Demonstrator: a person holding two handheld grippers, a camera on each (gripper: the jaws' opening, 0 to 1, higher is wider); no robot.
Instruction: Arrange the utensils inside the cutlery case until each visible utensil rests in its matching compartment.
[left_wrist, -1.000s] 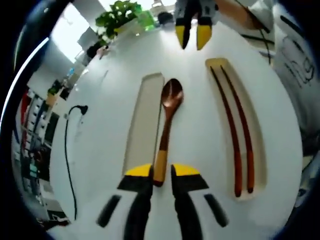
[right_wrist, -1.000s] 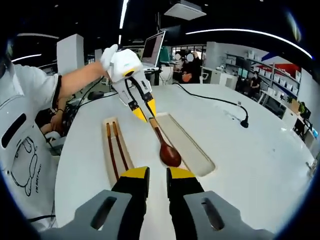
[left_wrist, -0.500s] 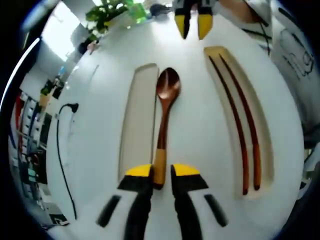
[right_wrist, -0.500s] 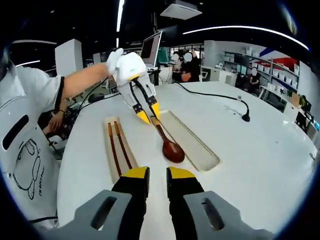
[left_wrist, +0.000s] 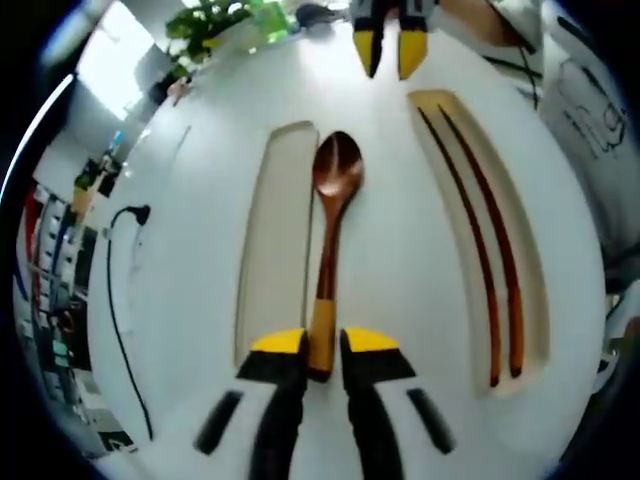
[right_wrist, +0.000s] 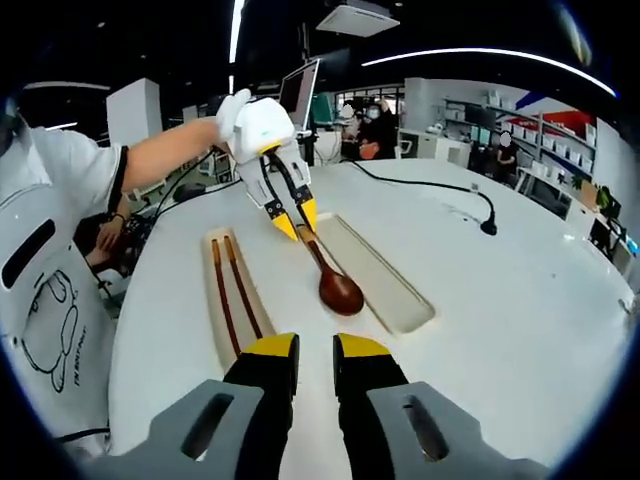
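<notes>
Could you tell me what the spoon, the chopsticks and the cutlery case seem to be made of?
The spoon, held by its handle in the left claw, looks like varnished wood: reddish-brown, with a glossy glint on the bowl and a lighter handle end. The chopsticks look like dark lacquered wood, turning orange-red toward one end. The cutlery case looks like smooth white matte plastic or composite; I cannot tell which.

Left gripper (right_wrist: 291, 222): white rounded housing, black jaws, yellow tips; right gripper (right_wrist: 315, 358): black jaws, yellow pads, grey slotted bases; person wears white glove (right_wrist: 232, 107), white printed T-shirt (right_wrist: 45, 280), dark wristband (right_wrist: 118, 186).
</notes>
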